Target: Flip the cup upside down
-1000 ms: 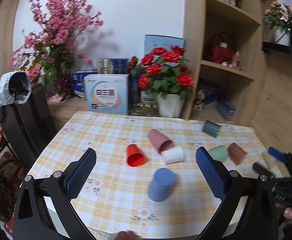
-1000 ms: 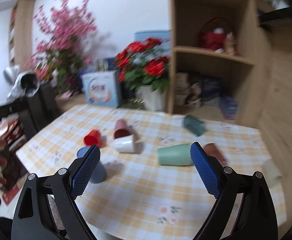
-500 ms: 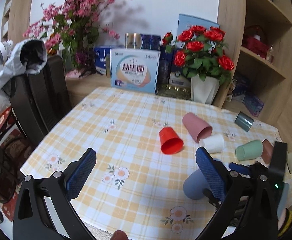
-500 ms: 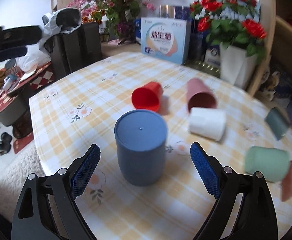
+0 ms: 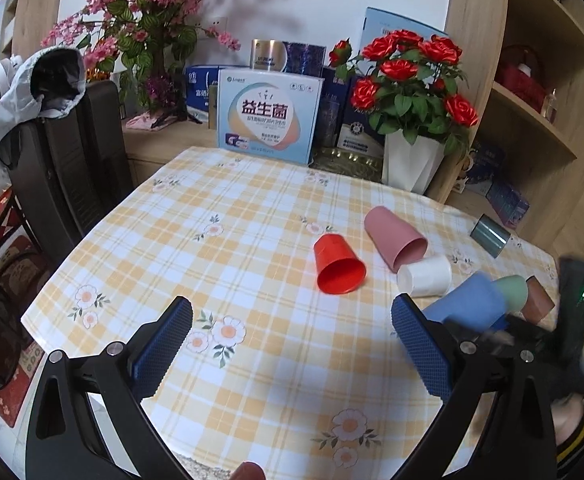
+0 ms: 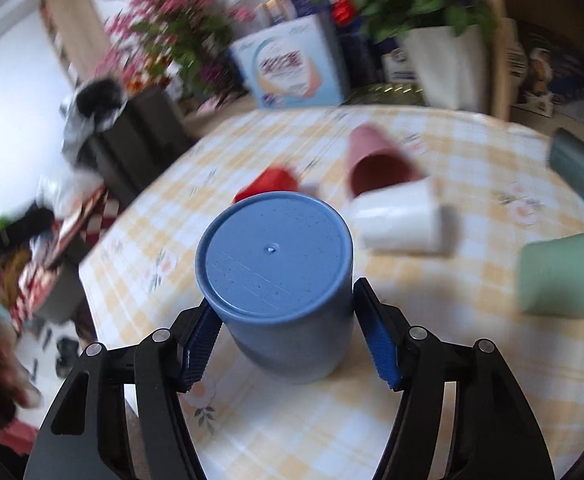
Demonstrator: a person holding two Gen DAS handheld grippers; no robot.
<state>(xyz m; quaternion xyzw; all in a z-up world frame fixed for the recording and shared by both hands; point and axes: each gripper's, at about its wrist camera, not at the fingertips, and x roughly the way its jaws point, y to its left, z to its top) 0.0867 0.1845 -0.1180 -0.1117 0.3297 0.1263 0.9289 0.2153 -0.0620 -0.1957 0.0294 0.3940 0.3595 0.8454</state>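
A blue cup (image 6: 280,292) sits between the pads of my right gripper (image 6: 288,344), its closed bottom turned toward the camera and tilted. The jaws have closed on its sides. In the left wrist view the blue cup (image 5: 468,304) shows tilted at the right, held by the right gripper. My left gripper (image 5: 292,344) is open and empty above the near part of the checked tablecloth (image 5: 252,240). A red cup (image 5: 338,264), a pink cup (image 5: 396,238), a white cup (image 5: 426,276), a green cup (image 5: 512,288), a brown cup (image 5: 538,300) and a dark teal cup (image 5: 490,236) lie on their sides.
A white pot of red roses (image 5: 410,164) and a printed box (image 5: 268,116) stand behind the table. A black chair with a grey jacket (image 5: 60,148) is at the left. Wooden shelves (image 5: 532,100) rise at the right.
My right gripper has closed on the blue cup and tipped it off the upside-down stand. My left gripper has drifted left and stayed open.
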